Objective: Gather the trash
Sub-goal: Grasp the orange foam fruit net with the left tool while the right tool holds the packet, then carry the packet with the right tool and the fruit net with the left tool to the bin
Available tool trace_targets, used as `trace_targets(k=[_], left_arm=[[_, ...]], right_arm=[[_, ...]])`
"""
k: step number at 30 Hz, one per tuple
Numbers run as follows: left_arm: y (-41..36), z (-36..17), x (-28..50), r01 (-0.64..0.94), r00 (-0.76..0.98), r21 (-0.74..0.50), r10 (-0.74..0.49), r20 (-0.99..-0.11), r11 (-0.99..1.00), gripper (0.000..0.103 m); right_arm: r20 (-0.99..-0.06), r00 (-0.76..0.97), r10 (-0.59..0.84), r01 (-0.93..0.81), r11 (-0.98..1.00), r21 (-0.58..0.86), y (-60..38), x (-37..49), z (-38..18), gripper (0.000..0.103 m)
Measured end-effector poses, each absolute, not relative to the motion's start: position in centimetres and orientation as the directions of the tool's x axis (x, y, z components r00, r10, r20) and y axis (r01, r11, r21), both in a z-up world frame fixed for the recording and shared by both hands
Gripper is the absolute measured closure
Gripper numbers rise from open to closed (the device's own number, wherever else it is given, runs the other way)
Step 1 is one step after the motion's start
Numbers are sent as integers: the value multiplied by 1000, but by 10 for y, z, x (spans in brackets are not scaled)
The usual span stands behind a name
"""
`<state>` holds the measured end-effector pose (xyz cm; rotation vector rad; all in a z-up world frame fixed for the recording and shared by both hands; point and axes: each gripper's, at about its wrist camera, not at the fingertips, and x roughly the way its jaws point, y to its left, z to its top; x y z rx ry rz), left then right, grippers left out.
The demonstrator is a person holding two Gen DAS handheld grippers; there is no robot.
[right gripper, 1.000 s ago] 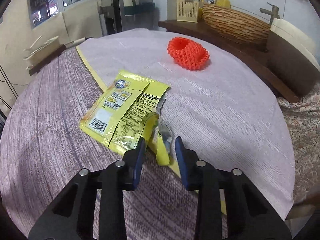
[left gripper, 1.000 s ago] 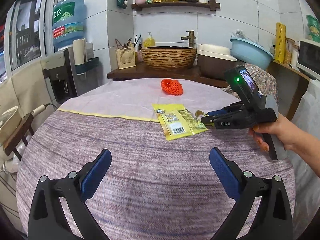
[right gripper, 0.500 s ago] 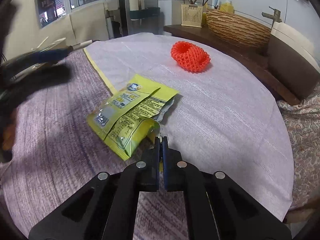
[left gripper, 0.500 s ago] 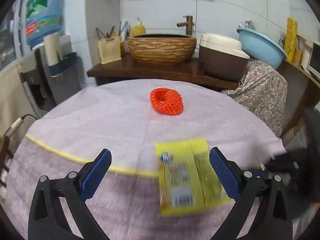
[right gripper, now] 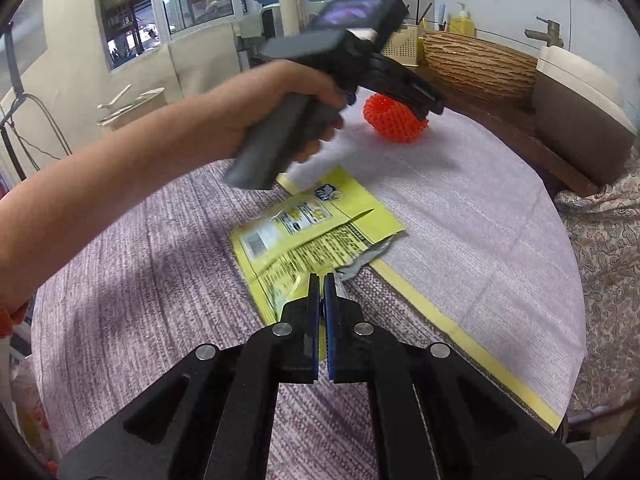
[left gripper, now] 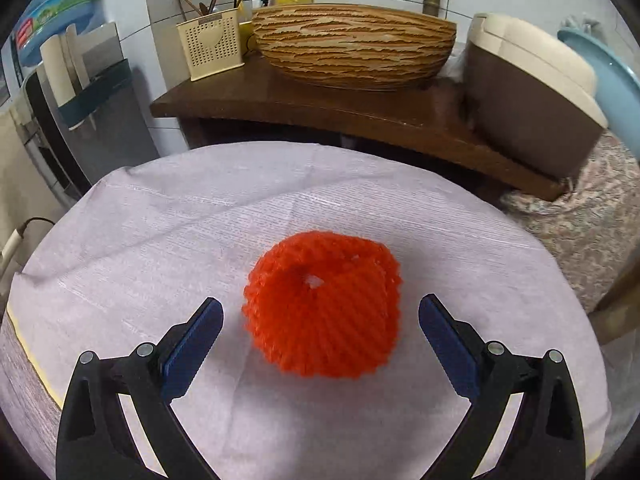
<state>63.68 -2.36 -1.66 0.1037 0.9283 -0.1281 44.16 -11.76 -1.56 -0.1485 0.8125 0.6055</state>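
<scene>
An orange foam fruit net (left gripper: 324, 308) lies on the round table's pale cloth (left gripper: 200, 208). My left gripper (left gripper: 320, 320) is open, its blue pads on either side of the net, not touching it. In the right wrist view the net (right gripper: 394, 118) shows beyond the left gripper's body. My right gripper (right gripper: 321, 280) is shut on the torn edge of a yellow snack wrapper (right gripper: 312, 232), which hangs just above the table.
A wooden counter (left gripper: 360, 108) behind the table carries a woven basin (left gripper: 352, 50), a utensil holder (left gripper: 210, 46) and a brown-and-cream cooker (left gripper: 532, 92). A water dispenser (left gripper: 80, 112) stands at the left. A yellow stripe (right gripper: 460, 336) crosses the tablecloth.
My left gripper has moved forward over the table to straddle the orange net. My right gripper has shut on the yellow wrapper and lifted its edge.
</scene>
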Motion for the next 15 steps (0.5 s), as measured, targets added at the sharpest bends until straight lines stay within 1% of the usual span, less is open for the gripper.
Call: trace_targets(k=[1,2,3,4,5,6,8,9,14,15], left_arm=[[-25,-18,637,153,601,47,-55,-797,987,8],[-27,-18,636,155,609,60,-47,-792,986,17],[-28,-19,633,163,619,76,-42,-784,984,33],[-30,-20,631,171,620,81,-43,-783,982,41],[-30,-20,628,172,620,91,-36,-783,981,56],[-31,-20,629,165,624,102,-24,-781,981,68],[-30,-16,622,156,642,97,-26,-767,983,76],[-28,-13,614,151,657,93,-30,-753,984,78],[-18,1,593,161,681,49,-75,-729,986,80],[-13,5,584,157,690,43,-78,-720,987,80]], right_arm=[[-715,532,453,-562,821,102,-118,439,-15,100],[-712,537,452,-563,821,96,-119,437,-13,100],[-711,540,451,-564,821,92,-120,436,-13,100],[-710,540,453,-564,821,94,-121,435,-13,100],[-708,541,455,-562,821,98,-122,434,-13,100],[-704,544,456,-559,823,101,-123,434,-13,100],[-699,548,459,-556,824,106,-127,432,-13,100],[-696,552,459,-553,826,107,-129,431,-13,100],[-694,524,494,-550,819,167,-136,430,-14,100],[-696,514,501,-552,814,179,-136,431,-15,95]])
